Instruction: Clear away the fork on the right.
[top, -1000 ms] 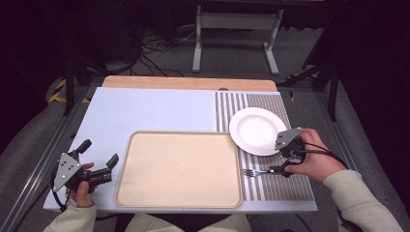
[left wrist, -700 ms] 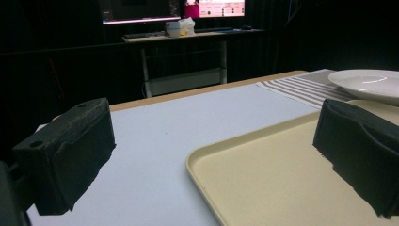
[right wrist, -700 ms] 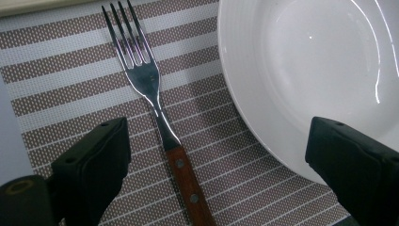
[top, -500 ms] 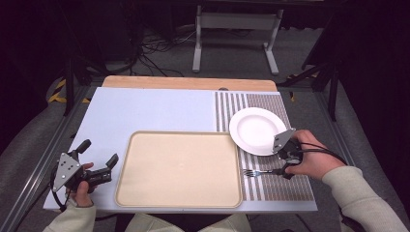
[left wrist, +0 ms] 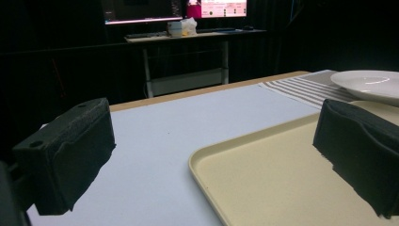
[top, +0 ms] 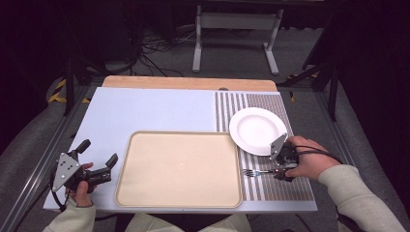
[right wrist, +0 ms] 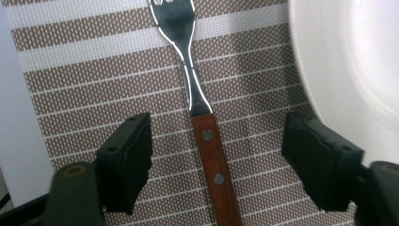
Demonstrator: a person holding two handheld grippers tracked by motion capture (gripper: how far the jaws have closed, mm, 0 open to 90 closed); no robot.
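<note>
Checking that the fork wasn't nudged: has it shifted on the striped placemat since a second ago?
No. The fork lies at the same spot beside the tray corner, below the white plate.

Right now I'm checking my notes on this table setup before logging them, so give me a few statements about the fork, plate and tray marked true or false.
1. The fork lies between the right tongs, whose jaws have just been closing. True.
2. The fork's handle is blue plastic. False: brown wood with rivets.
3. The plate sits on the tray. False: it rests on the striped placemat.
4. The left tongs hold nothing. True.
</note>
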